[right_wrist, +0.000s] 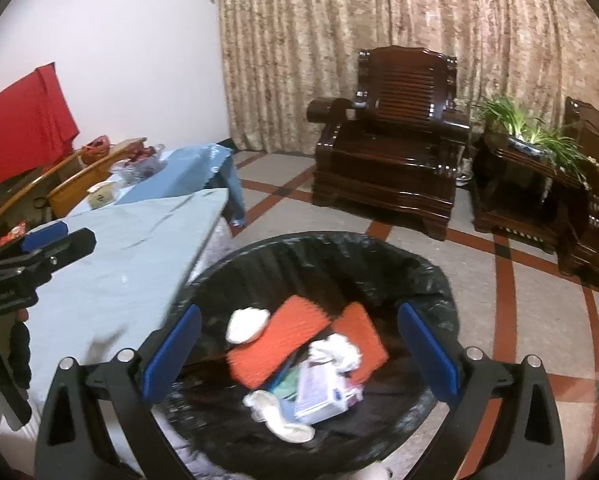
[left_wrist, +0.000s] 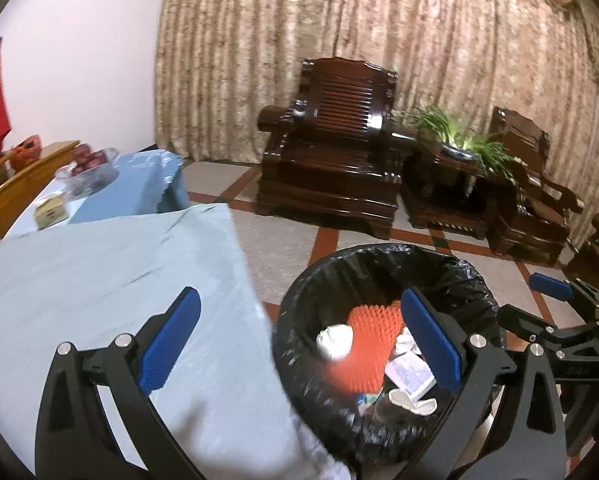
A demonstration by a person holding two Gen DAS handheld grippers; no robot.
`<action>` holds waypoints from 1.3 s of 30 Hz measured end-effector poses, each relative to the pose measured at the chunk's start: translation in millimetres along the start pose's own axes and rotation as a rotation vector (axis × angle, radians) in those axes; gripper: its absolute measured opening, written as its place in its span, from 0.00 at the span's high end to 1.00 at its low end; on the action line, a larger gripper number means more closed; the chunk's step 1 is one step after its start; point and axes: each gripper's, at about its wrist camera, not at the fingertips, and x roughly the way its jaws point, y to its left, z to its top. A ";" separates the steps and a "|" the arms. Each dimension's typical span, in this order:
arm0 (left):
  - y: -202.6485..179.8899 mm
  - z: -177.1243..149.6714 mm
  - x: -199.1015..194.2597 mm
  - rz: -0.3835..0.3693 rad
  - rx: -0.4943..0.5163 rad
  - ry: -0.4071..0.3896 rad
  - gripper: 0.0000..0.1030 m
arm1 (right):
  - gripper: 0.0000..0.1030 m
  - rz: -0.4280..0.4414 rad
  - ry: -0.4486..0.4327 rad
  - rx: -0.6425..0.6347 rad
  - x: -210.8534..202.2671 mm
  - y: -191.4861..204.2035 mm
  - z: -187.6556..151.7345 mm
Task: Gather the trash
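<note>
Left wrist view: my left gripper [left_wrist: 299,344] hangs with jaws wide and nothing between them, straddling the table [left_wrist: 99,280] edge and the bin [left_wrist: 379,256], whose black liner stands just beside the table's corner. Inside lie the trash pieces: an orange pad [left_wrist: 373,344], a white wad [left_wrist: 333,340] and a small carton [left_wrist: 409,376], low in the bag where a release over the rim would drop them. My right gripper [left_wrist: 547,300] shows at the right edge, beyond the bin.

Right wrist view: my right gripper [right_wrist: 299,352] is poised directly over the bin [right_wrist: 439,280], jaws spread wide and empty, framing the orange pads [right_wrist: 279,344], white wads [right_wrist: 245,324] and carton [right_wrist: 319,396] below. The cloth-covered table [right_wrist: 119,248] near the bin looks bare, so I judge this load delivered. The left gripper [right_wrist: 43,240] sits over the table's edge.
</note>
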 end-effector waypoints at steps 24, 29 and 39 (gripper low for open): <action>2.9 -27.4 -117.1 0.102 -0.003 -0.083 0.05 | 0.06 0.053 -0.087 -0.070 -77.7 61.5 4.2; -0.7 -30.0 -125.7 0.110 0.000 -0.094 0.05 | 0.06 0.068 -0.101 -0.078 -85.6 66.2 5.1; 3.5 -28.7 -133.7 0.112 -0.015 -0.107 0.05 | 0.06 0.067 -0.117 -0.085 -89.3 70.0 7.1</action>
